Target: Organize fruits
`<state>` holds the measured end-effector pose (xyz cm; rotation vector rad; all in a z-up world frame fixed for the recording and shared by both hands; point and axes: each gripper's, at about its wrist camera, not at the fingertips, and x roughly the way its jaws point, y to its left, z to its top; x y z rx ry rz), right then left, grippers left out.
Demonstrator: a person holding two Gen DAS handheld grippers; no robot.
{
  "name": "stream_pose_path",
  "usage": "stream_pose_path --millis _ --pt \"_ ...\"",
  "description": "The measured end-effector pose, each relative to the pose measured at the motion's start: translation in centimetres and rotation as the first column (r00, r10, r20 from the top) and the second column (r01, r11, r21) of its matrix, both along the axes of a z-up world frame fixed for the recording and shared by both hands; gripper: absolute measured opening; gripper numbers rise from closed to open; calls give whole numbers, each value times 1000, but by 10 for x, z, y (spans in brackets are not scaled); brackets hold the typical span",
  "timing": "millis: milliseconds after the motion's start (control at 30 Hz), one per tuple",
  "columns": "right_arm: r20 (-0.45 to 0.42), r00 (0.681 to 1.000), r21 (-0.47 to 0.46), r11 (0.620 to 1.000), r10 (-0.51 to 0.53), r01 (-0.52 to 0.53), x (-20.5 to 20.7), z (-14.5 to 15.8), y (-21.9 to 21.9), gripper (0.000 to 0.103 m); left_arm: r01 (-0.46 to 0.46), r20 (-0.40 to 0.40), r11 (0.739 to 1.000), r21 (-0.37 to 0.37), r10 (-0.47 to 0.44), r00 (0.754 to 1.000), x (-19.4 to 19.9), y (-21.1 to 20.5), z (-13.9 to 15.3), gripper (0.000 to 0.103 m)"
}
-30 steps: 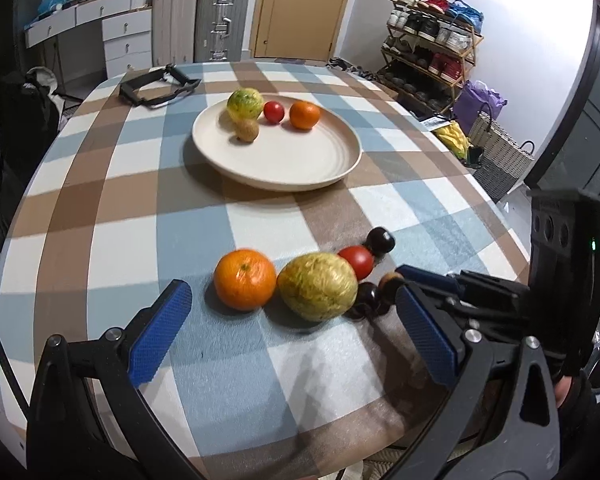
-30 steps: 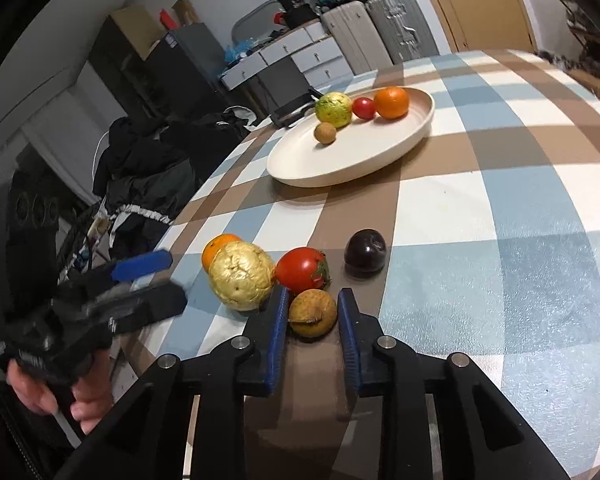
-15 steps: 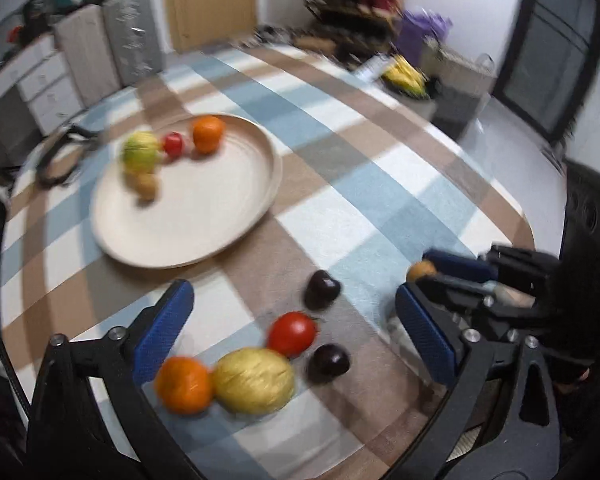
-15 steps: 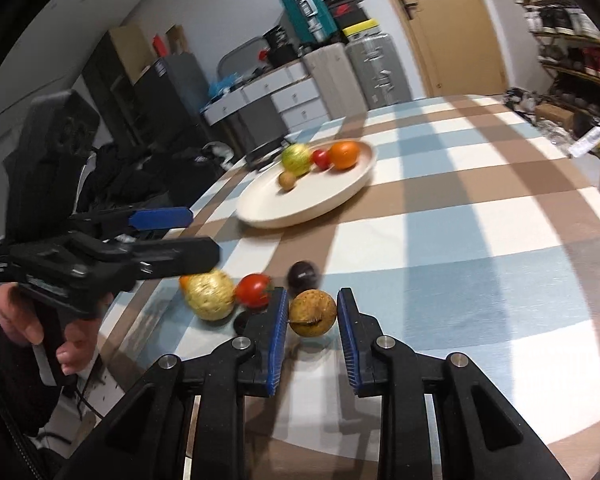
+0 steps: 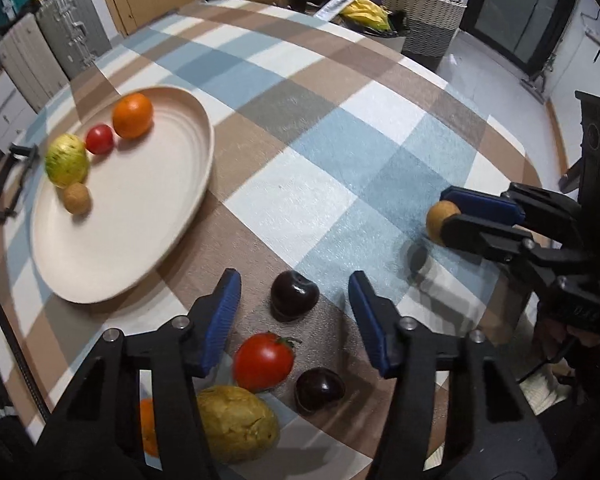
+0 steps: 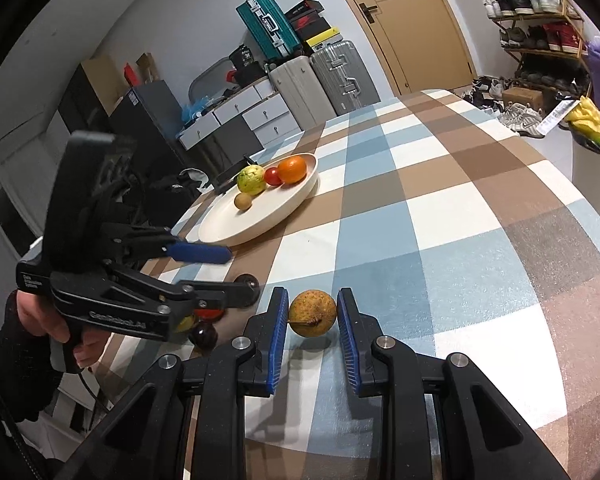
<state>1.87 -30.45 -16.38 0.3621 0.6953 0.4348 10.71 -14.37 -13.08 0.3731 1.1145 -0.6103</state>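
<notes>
Your left gripper has just been closing, its fingers straddling but not touching the dark round plum, lower centre on the checked tabletop. Right gripper stays clamped on the small tan round fruit, now lifted and bound for the cream plate, upper left.

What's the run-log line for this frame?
stage: mid-sort | right tongs: shut on brown fruit, lifted | left tongs: just closing, astride plum, no contact | plate: four fruits

Right gripper lifted small brown fruit off checked tablecloth, away from pile; left gripper swung over dark plum, jaws just closing, pads not touching it
</notes>
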Motion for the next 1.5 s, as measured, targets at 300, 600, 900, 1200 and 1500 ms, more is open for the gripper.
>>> stream_pose_path --millis 300,600,900,1200,1500 --pt "16 1000 14 1000 12 -12 2 3 1 25 -10 -21 998 -59 9 1000 5 10 -3 22" --pt "21 1000 28 1000 13 -13 20 20 2 25 -101 84 965 -241 125 989 13 44 53 22" --pt "86 993 14 996 85 -87 84 68 29 25 -305 128 879 -366 372 919 59 136 94 22" --pt "82 983 8 986 166 -168 159 95 73 25 -408 101 821 -399 482 870 110 194 79 22" --pt "-43 976 -18 977 212 -213 224 67 119 25 -401 47 811 -426 462 886 140 200 38 22"
